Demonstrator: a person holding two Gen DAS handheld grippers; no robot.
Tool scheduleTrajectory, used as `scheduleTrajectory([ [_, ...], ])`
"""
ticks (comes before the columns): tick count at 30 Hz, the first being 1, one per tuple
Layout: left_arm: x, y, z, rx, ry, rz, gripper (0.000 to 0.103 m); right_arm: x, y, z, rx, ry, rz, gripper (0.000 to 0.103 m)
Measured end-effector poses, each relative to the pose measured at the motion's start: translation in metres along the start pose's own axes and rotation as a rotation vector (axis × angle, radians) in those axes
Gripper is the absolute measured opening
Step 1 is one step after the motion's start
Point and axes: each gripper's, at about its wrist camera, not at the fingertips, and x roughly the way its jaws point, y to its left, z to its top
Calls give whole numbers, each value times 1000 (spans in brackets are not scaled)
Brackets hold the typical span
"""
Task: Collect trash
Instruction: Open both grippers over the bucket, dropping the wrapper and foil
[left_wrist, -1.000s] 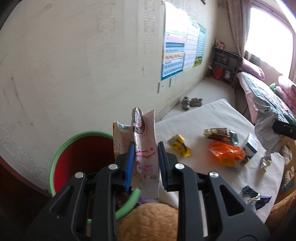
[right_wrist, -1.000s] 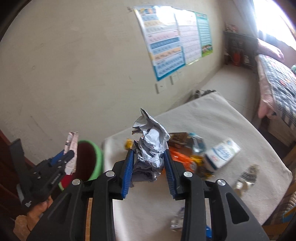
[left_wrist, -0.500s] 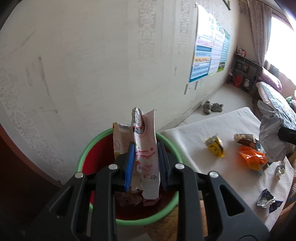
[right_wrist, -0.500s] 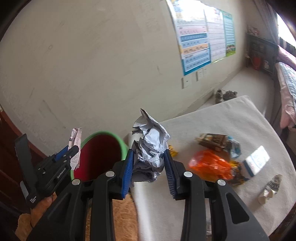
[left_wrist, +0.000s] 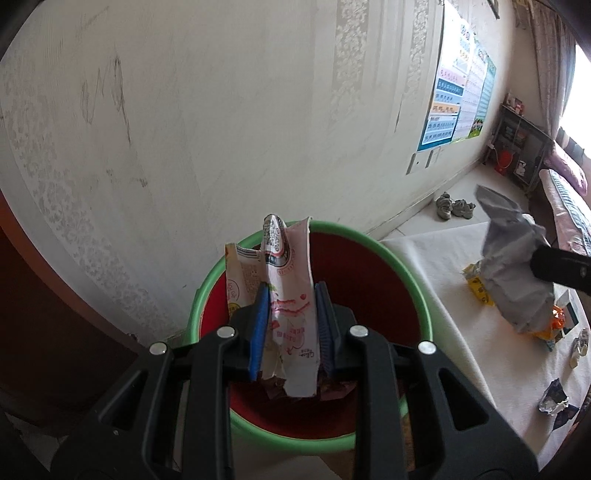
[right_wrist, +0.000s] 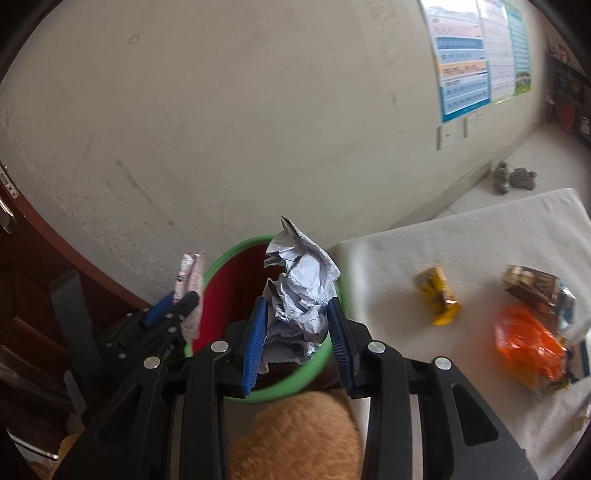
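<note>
My left gripper (left_wrist: 290, 295) is shut on a pink and white flattened carton (left_wrist: 284, 291) and holds it upright over the open mouth of the green-rimmed red bin (left_wrist: 413, 288). My right gripper (right_wrist: 297, 310) is shut on a crumpled grey paper ball (right_wrist: 301, 291), above the bin (right_wrist: 221, 291) near its table-side rim. The left gripper (right_wrist: 173, 306) with its carton (right_wrist: 190, 280) shows at the bin's left side in the right wrist view. The paper ball (left_wrist: 513, 266) shows at the right in the left wrist view. Some wrappers lie in the bin's bottom.
A white-covered table (right_wrist: 480, 236) stands right of the bin with a yellow wrapper (right_wrist: 437, 295), an orange bag (right_wrist: 528, 343), a brown packet (right_wrist: 532, 288) and a foil wrapper (left_wrist: 554, 402). The wall is close behind. Shoes (right_wrist: 513, 177) lie on the floor. A tan plush thing (right_wrist: 295, 435) sits below.
Both grippers have moved left toward the bin. The left gripper with its carton is now over the bin's opening; the right gripper with the paper ball has come from over the table to the bin.
</note>
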Motion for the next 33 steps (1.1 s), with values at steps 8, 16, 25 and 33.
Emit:
scheduleTrajectory([
  [8, 12, 8, -1, -9, 27, 22, 24, 19, 31, 10, -90, 1, 20, 36],
  [16, 13, 18, -1, -84, 35, 35, 60, 15, 28, 4, -85, -29, 26, 64],
  [25, 7, -6, 1, -36, 28, 14, 60, -40, -38, -25, -40, -65, -140, 63],
  [33, -5, -54, -4, 32, 18, -61, 60, -116, -227, -64, 459, -133, -552, 71],
])
